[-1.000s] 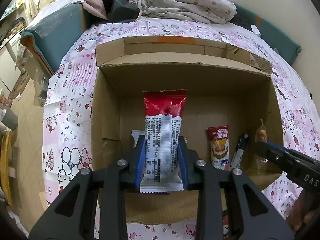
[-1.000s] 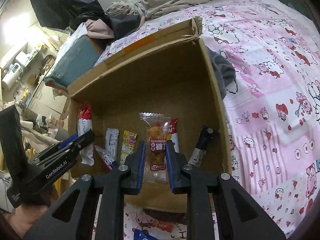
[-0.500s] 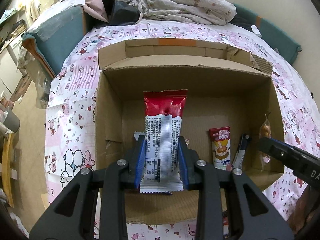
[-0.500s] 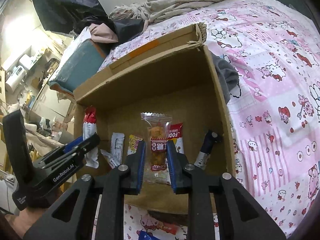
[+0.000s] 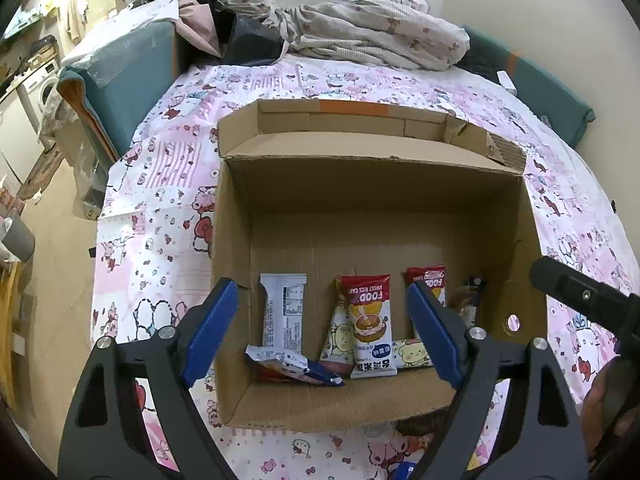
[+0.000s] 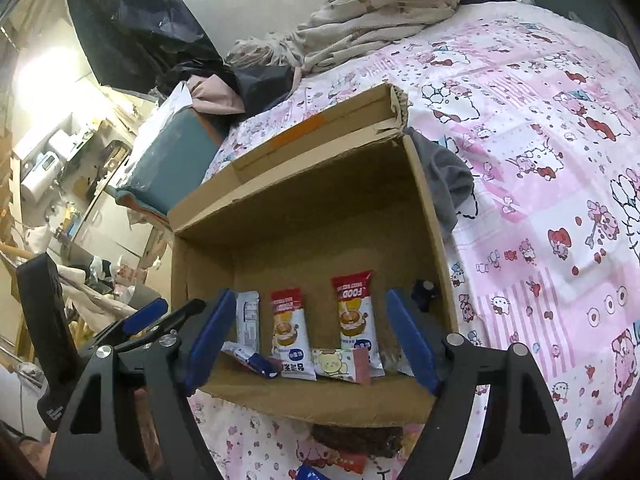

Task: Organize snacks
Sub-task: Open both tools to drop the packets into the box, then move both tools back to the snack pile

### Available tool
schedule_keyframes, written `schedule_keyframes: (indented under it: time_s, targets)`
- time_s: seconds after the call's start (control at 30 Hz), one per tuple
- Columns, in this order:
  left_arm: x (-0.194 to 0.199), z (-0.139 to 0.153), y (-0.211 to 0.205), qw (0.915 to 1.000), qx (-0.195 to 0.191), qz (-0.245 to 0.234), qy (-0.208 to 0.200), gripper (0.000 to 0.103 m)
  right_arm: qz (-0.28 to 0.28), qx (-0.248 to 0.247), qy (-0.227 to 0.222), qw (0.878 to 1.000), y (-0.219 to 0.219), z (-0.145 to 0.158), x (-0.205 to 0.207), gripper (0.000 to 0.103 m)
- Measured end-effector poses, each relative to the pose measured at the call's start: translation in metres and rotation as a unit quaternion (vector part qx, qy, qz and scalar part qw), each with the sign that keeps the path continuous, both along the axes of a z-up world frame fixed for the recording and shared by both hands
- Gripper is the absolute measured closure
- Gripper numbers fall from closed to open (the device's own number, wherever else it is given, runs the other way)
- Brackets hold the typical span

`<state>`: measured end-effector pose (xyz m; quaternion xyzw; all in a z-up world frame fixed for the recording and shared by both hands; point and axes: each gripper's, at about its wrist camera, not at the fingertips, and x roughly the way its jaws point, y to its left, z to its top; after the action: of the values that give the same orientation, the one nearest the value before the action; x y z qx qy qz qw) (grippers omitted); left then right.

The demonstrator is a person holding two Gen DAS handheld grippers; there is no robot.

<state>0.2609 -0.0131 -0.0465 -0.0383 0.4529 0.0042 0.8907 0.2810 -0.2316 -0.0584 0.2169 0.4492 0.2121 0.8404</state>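
Jaws on left gripper (image 5: 324,328) and right gripper (image 6: 310,338) just opened, nothing between; snacks (image 5: 370,320) dropped in box (image 5: 372,184). Next: fetch more.

Support surface: bed with pink cartoon-print sheet (image 5: 168,200).

An open cardboard box (image 5: 232,248) rests directly on the sheet near the front edge. A crumpled floral blanket (image 5: 376,36) lies at the far end. A grey cloth (image 6: 448,176) lies against the box's right wall. Teal cushions (image 5: 548,92) border the far right edge.
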Motion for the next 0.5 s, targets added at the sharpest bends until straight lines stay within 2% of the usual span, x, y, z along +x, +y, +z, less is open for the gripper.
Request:
schedule_keyframes:
  time_s: [0.17,0.33,0.5]
  targets:
    - [-0.008,0.012,-0.001,0.9998,0.006,-0.009,-0.017,0.019,-0.008,0.004,-0.002,1.000,-0.009,0.007,-0.010,0.022]
    - [-0.024,0.024,0.004,0.9990,-0.013,-0.008,-0.042,0.019,-0.019,0.012,-0.003,1.000,-0.018,0.015,-0.026,0.022]
    - [-0.040,0.030,0.006,0.9990,-0.016,-0.006,-0.042,0.019,-0.017,-0.005,-0.009,1.000,-0.019,0.021,-0.041,0.022]
